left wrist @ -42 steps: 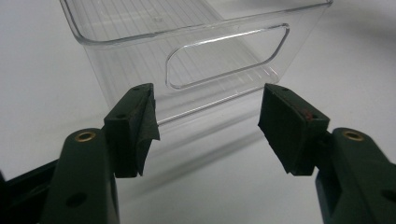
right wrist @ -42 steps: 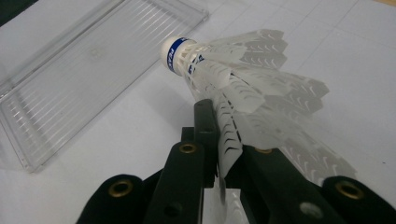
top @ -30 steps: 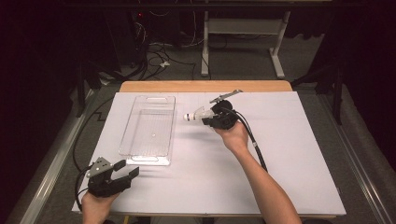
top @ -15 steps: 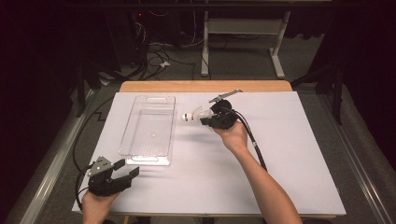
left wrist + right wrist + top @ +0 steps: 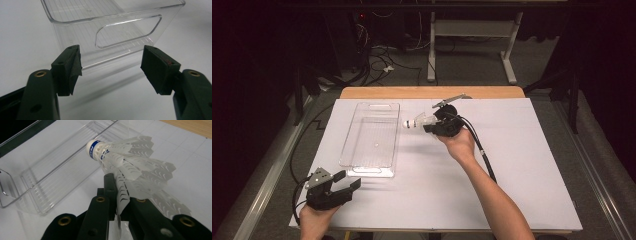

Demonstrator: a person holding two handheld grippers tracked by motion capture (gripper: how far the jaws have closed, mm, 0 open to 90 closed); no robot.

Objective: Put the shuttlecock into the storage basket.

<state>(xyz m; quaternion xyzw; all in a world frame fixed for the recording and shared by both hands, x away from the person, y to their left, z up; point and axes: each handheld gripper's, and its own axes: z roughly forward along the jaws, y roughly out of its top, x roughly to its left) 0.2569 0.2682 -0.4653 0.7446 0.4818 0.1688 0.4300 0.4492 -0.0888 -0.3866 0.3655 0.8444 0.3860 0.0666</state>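
Right gripper (image 5: 428, 124) clamped on shuttlecock (image 5: 414, 121) skirt, edged closer to clear bin (image 5: 371, 140), cork just beside its rim; likely a drop-in. Left gripper (image 5: 346, 182) apart, near bin's end.

My shuttlecock (image 5: 120, 157) is white, its cork tip ringed by a blue band with white lettering, its feather skirt cut with small curved slits. The bin (image 5: 371, 137) at centre left of the high view is clear plastic, its floor ribbed with fine lines. My two grippers (image 5: 332, 189) (image 5: 428, 125) are black with brass rivets. The tabletop (image 5: 522, 165) is white, edged in light wood along the top.
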